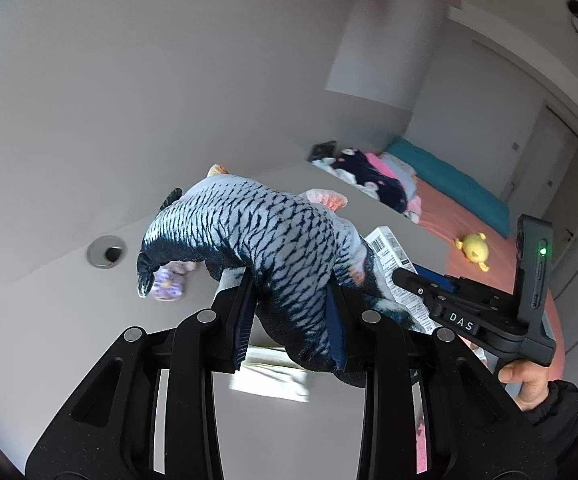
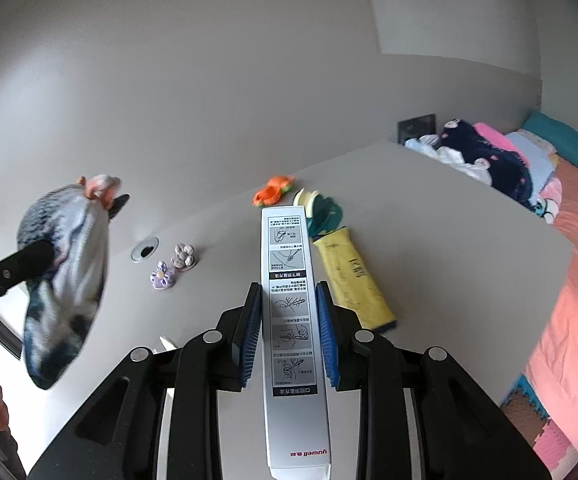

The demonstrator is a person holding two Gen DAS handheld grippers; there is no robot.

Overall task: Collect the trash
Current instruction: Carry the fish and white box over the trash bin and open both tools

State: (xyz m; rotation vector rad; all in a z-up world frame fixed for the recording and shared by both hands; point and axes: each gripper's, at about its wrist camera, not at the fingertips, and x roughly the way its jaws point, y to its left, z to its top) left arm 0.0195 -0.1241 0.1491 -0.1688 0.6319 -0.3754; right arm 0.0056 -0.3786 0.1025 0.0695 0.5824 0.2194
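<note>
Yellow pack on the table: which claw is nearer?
Right. The right claw, shut on the white box, sits just left of the yellow pack. The left claw, holding the fish plush, is far off to the left.

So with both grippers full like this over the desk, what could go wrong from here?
1. The left gripper pinches the soft plush fish near one end, so the hanging part may swing or slip out.
2. The right gripper holds the long white box mid-length; it could pivot or slide.
3. The fish and box sit close together, so they may collide above the small flower ornaments.
</note>
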